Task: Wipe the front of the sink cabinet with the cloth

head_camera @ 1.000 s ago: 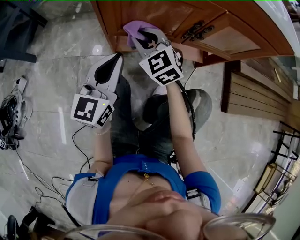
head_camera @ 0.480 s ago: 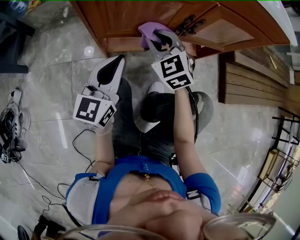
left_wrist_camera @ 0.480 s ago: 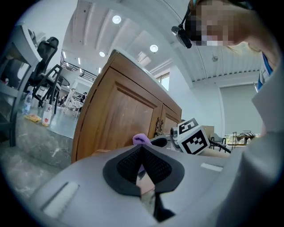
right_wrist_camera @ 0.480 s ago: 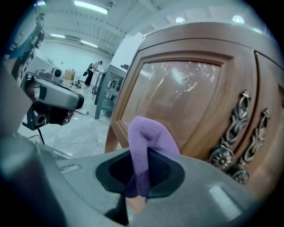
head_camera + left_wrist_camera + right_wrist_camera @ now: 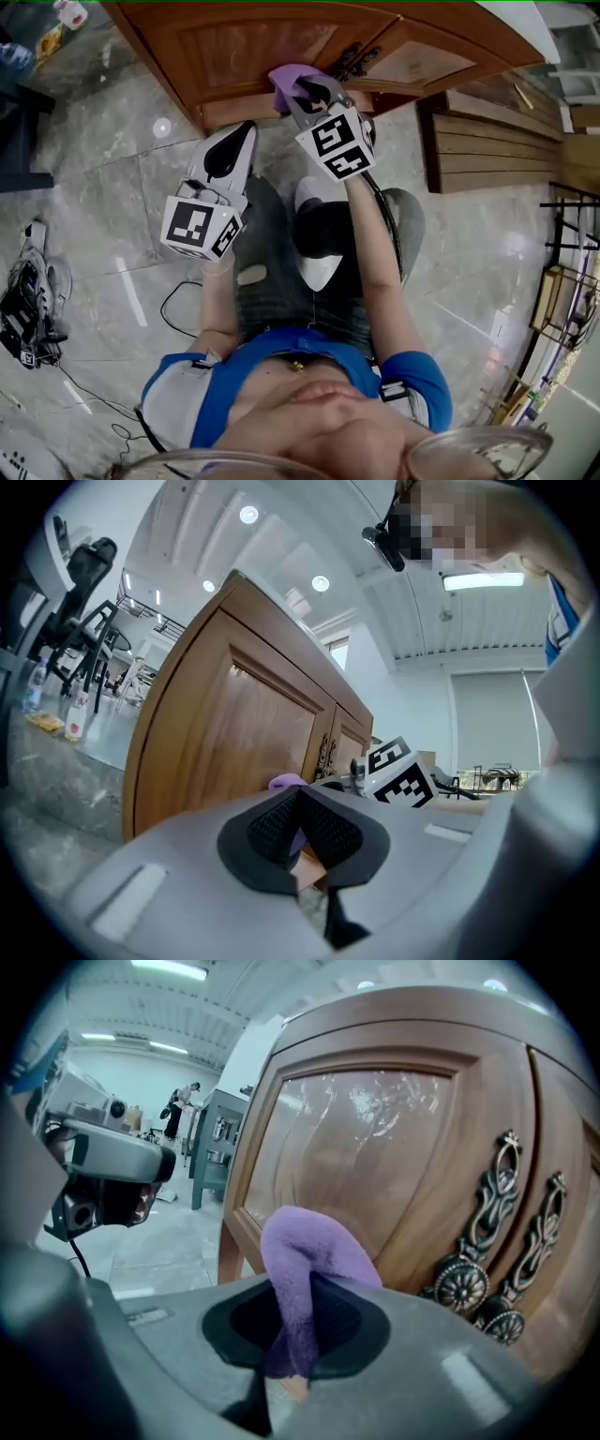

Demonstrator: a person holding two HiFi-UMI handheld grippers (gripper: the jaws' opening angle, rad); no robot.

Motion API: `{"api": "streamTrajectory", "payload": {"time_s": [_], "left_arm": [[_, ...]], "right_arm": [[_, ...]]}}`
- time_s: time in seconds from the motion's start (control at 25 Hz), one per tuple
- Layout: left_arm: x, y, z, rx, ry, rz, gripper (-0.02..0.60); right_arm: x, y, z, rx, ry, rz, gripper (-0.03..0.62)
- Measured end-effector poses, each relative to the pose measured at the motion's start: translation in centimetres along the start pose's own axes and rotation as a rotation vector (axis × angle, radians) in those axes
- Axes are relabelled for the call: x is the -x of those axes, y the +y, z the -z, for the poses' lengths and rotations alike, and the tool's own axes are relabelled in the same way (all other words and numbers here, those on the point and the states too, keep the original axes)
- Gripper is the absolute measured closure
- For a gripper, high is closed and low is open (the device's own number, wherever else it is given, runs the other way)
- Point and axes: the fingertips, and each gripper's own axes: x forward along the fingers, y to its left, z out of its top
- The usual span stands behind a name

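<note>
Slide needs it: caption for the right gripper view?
Right gripper shut on purple cloth, facing the wooden cabinet door.

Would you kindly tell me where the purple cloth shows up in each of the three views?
Head view: top centre, the cloth in front of the cabinet door, held by the right gripper.
Left gripper view: the cloth is a small purple bump just past the jaws, low centre.
Right gripper view: centre, rising from between the jaws.
Shared landmark: the ornate metal door handles, right of the cloth in every view.

bright ceiling lights, fisheye-warped edges
</note>
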Motion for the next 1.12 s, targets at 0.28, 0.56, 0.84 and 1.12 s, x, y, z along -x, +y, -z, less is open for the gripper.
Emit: {"api": "streamTrajectory", "payload": {"time_s": [0.28,0.56,0.84,1.12], "left_arm": [[-0.4,0.5,2.0,-0.071,0.077,-0.099,0.581],[-2.9,-4.7,0.9,-0.150,0.076,-0.136,0.581],[-8.9,-12.4,-4.0,-0.153,-0.027,-0.120,0.581],[-14.3,-13.9,-8.6,-0.244,-0.049,-0.190,0.581]], "right_arm": [[0.6,-0.1,0.3,-0.032,-0.006,0.025,0.537],[7.6,0.7,-0.5,-0.092,-0.181,-0.153,0.536],[17.2,-6.0,0.1,-0.139,-0.314,-0.191,0.537],[21.0,-12.1,0.3,-0.147,-0.404,-0.102,0.536]]}}
